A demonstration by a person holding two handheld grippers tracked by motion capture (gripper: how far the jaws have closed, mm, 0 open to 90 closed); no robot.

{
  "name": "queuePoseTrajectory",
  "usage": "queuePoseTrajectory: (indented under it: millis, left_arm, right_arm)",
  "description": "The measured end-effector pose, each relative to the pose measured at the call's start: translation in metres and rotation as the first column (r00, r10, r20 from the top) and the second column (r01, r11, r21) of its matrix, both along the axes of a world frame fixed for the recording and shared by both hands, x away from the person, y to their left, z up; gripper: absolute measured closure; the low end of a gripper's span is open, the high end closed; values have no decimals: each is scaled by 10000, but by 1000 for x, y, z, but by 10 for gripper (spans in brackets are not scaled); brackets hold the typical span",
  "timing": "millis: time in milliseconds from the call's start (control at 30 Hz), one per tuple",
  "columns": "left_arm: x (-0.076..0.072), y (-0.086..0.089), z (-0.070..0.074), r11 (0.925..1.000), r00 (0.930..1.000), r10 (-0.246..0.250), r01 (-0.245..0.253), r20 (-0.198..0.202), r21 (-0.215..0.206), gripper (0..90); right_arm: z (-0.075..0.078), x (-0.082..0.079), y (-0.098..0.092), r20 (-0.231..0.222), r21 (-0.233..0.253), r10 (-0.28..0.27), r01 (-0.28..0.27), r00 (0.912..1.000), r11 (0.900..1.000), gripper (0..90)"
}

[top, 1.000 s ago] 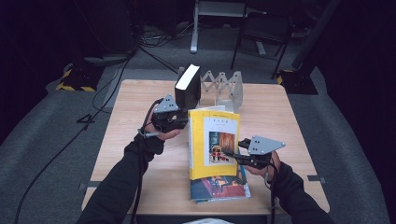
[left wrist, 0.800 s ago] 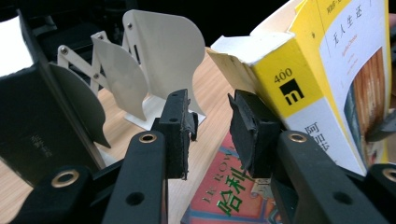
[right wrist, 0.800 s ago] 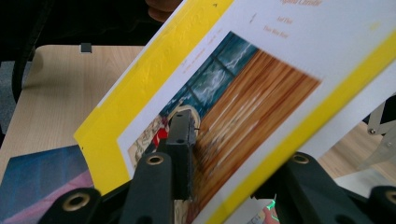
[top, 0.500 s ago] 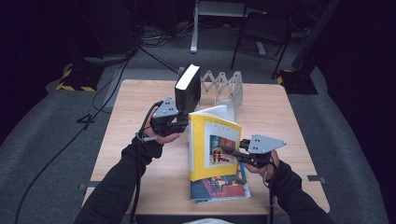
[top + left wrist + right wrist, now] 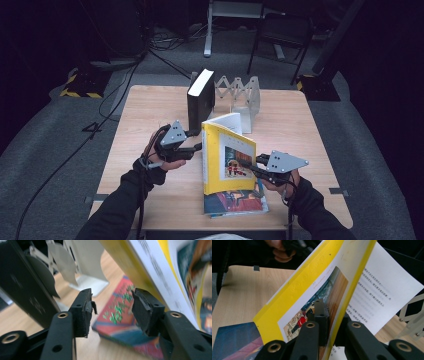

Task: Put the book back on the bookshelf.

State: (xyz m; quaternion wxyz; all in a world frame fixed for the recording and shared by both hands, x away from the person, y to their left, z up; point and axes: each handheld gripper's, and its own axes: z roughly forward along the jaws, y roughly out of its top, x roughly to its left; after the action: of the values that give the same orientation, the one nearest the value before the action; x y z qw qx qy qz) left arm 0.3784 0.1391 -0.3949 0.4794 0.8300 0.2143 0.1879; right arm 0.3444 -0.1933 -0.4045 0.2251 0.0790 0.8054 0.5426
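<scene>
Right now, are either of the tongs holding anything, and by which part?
The right tongs grip the yellow book by its front cover's open edge. The left tongs are open, holding nothing, beside the book's spine.

The thin paperback book with the bright yellow cover (image 5: 227, 160) bore a framed picture in red, blue and brown, and its pages were white with grey print. The flat book beneath it (image 5: 235, 202) was blue and red. The thick hardback book (image 5: 200, 102) was black, the light wooden worktop (image 5: 145, 120) pale tan.
</scene>
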Motion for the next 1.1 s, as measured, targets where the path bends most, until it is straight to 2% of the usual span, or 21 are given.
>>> queuePoseTrajectory:
  millis: [67,100,167,200,233,333,500,533,567,600,633,667,800,867,967,1000,1100]
  left_arm:
    - [-5,1,-10,9999,9994,-112,114,-337,57,461]
    - [-5,1,-10,9999,9994,-112,114,-337,57,452]
    - [-11,1,-20,9997,9972,-187,198,-723,137,436]
    - [-14,0,-26,9989,9942,-381,407,-1004,244,374]
    - [-16,-1,-29,9985,9922,-433,469,-1166,285,347]
    - [-22,-4,-33,9982,9903,-456,504,-1311,333,336]
    - [-33,-4,-41,9943,9769,-902,994,-1939,382,290]
    - [-33,-4,-41,9943,9769,-902,994,-1939,382,276]
    - [-39,-3,-44,9929,9692,-1034,1137,-2234,340,269]
    - [-39,-3,-44,9929,9692,-1034,1137,-2234,340,271]
    - [-45,-2,-46,9904,9621,-1274,1367,-2412,224,267]
    - [-48,-2,-46,9887,9580,-1418,1492,-2493,108,265]
    - [-51,-14,-45,9837,9466,-1793,1692,-2679,-605,259]
    - [-47,-23,-46,9832,9471,-1814,1692,-2646,-682,255]
    - [-40,-31,-49,9865,9529,-1632,1547,-2555,-532,253]
    - [-40,-31,-49,9865,9529,-1632,1547,-2555,-532,256]
    - [-29,-37,-51,9865,9538,-1584,1421,-2553,-813,258]
  right_arm:
    - [-1,0,0,-16,34,-38,39,10000,10000,843]
    - [-1,0,0,-16,34,-38,39,10000,10000,843]
    - [-1,0,0,28,7,-87,87,10000,10000,843]
    - [-1,-1,0,66,10,-126,126,9999,9999,843]
    - [-1,-1,1,76,13,-135,135,9999,9999,843]
    - [-1,-1,1,93,13,-170,170,9998,9999,843]
    - [-2,-2,0,174,-73,-185,186,9997,9998,843]
    - [-2,-2,1,179,-67,-197,198,9996,9998,843]
    - [-2,-2,1,207,-96,-232,234,9995,9997,843]
    - [-2,-2,1,207,-96,-232,234,9995,9997,843]
    - [-3,-2,1,158,-74,-278,279,9995,9996,843]
    - [-3,-2,1,151,-66,-290,291,9995,9996,843]
    - [-4,-1,2,153,-90,-369,370,9992,9993,842]
    - [-4,-1,3,178,-72,-374,375,9991,9993,843]
    - [-4,0,3,177,-61,-378,379,9991,9993,842]
    - [-4,0,3,177,-61,-378,379,9991,9993,842]
    - [-4,0,3,160,-20,-367,367,9992,9993,839]
